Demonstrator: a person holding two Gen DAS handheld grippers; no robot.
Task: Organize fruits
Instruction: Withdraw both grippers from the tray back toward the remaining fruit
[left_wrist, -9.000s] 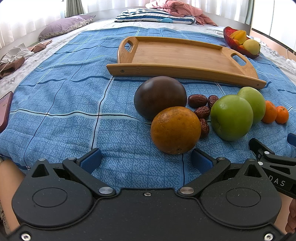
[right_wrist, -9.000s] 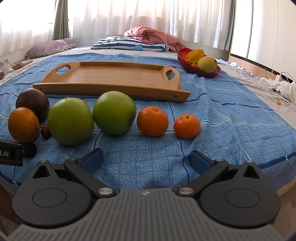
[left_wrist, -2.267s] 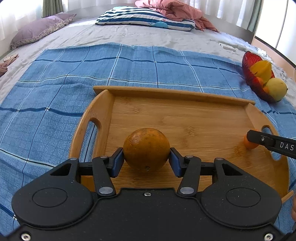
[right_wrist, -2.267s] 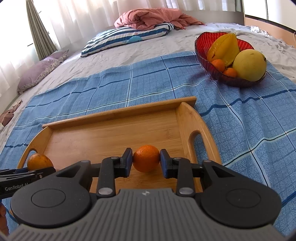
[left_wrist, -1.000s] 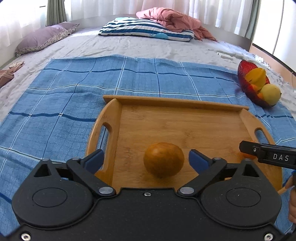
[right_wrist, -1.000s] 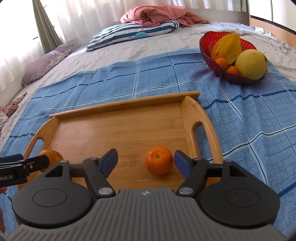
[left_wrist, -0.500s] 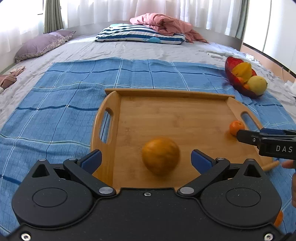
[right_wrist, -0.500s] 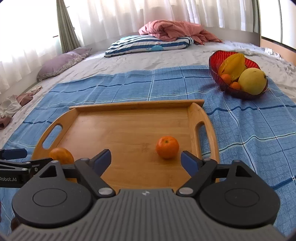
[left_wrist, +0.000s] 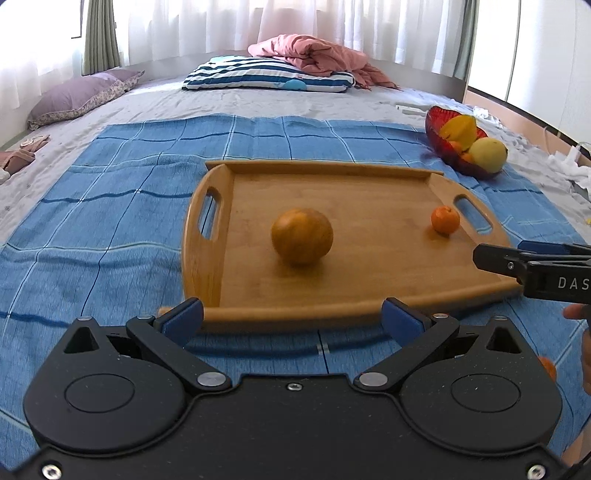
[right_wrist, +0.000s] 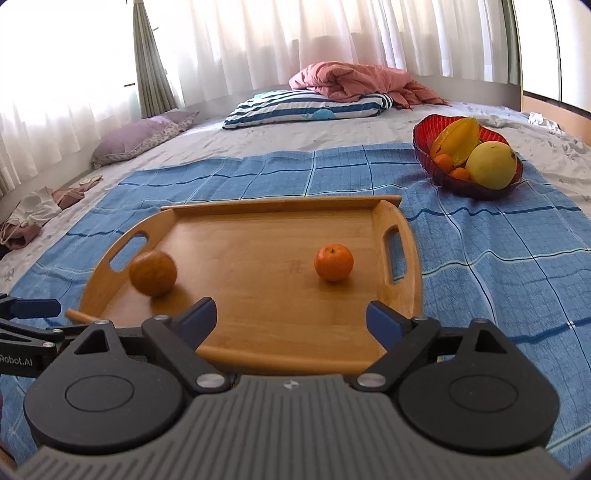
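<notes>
Left wrist view: looked down along its fingers from the near edge of the tray (left_wrist: 207, 266), close in, facing 12 o'clock toward the pillows (left_wrist: 266, 75). Right wrist view: looked from the same near edge, further toward 3 o'clock, angled slightly toward 11. Shared by both: tray, big orange (left_wrist: 302, 236), small orange (right_wrist: 333, 263), red bowl (right_wrist: 424, 147), blue cloth (left_wrist: 110, 206).
</notes>
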